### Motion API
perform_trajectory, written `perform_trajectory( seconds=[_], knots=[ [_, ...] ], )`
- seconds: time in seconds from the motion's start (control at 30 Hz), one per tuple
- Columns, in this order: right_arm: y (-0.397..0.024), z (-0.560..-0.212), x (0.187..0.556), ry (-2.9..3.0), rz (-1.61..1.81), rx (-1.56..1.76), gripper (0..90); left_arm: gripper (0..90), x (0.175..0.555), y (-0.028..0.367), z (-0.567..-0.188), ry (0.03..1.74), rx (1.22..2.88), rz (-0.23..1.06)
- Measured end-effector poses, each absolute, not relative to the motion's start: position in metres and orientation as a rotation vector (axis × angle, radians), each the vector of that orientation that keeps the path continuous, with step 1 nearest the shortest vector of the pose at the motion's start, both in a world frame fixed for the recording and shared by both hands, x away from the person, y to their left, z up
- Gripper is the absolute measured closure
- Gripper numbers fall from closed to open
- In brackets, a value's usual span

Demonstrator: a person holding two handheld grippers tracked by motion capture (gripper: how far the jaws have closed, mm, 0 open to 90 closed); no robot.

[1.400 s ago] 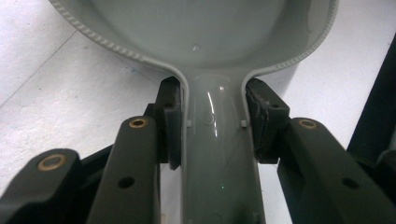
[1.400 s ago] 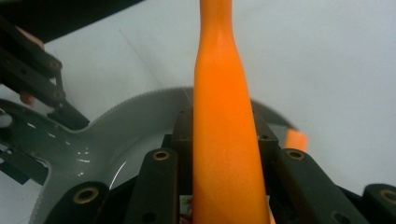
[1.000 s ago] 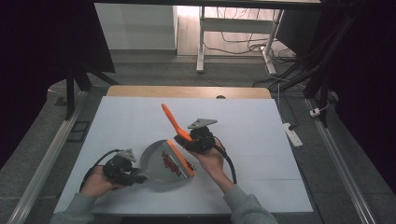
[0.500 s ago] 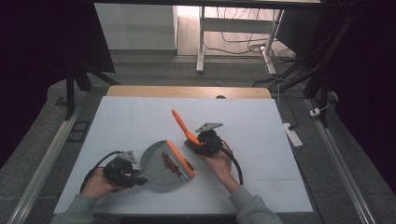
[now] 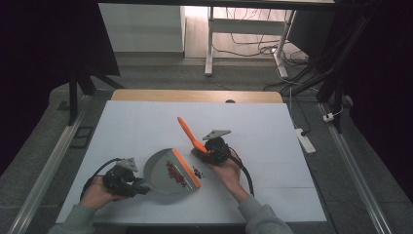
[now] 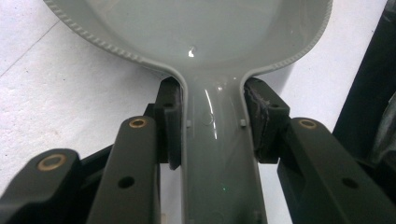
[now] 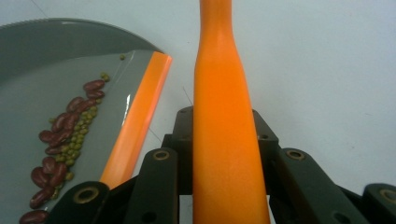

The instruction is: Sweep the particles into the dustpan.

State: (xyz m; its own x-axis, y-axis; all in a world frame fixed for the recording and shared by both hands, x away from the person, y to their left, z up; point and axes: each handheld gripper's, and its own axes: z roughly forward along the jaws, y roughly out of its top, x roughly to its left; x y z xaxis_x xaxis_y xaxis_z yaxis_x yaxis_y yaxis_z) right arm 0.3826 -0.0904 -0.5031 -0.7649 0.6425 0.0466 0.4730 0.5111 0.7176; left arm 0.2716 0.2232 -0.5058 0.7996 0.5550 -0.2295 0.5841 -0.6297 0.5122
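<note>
A smooth, glossy grey plastic dustpan [image 5: 165, 170], rounded at the back with a finely ribbed rim and a straight orange rubber lip [image 5: 185, 167] along its front edge, lies flat on the matt white desk [image 5: 146, 122], near the front and left of centre. Its narrow moulded handle is clamped between the black jaws of the left gripper [image 5: 141, 187], which lies low and level at the desk's surface with the person's left hand [image 5: 100, 192] wrapped around its body. One orange brush handle [image 7: 224, 121], smooth and tapering toward a slimmer neck, is clamped in the right gripper [image 5: 203, 148], just right of the lip; the handle slants up and away to the left while the right hand [image 5: 226, 170] holds the gripper from below. Inside the pan, along the lip, lies a loose band of dark red kidney beans [image 7: 58, 140] mixed with small round green beans [image 7: 77, 133], too many to count. A few more red beans [image 5: 197, 171] lie on the desk just beyond the lip.
</note>
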Motion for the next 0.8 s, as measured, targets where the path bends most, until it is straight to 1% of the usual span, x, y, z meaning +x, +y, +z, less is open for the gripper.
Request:
perform_trajectory(
  seconds=[0.5, 0.8],
  knots=[
    [-0.072, -0.505, 0.367, 2.539, 1.092, 0.89, 70.5, 61.7, 0.271, 0.217, -0.507, 0.829, 2.416, -0.075],
    [-0.054, -0.506, 0.351, 2.544, 1.168, 0.886, 70.5, 61.7, 0.272, 0.217, -0.507, 0.831, 2.417, -0.078]
  ],
)
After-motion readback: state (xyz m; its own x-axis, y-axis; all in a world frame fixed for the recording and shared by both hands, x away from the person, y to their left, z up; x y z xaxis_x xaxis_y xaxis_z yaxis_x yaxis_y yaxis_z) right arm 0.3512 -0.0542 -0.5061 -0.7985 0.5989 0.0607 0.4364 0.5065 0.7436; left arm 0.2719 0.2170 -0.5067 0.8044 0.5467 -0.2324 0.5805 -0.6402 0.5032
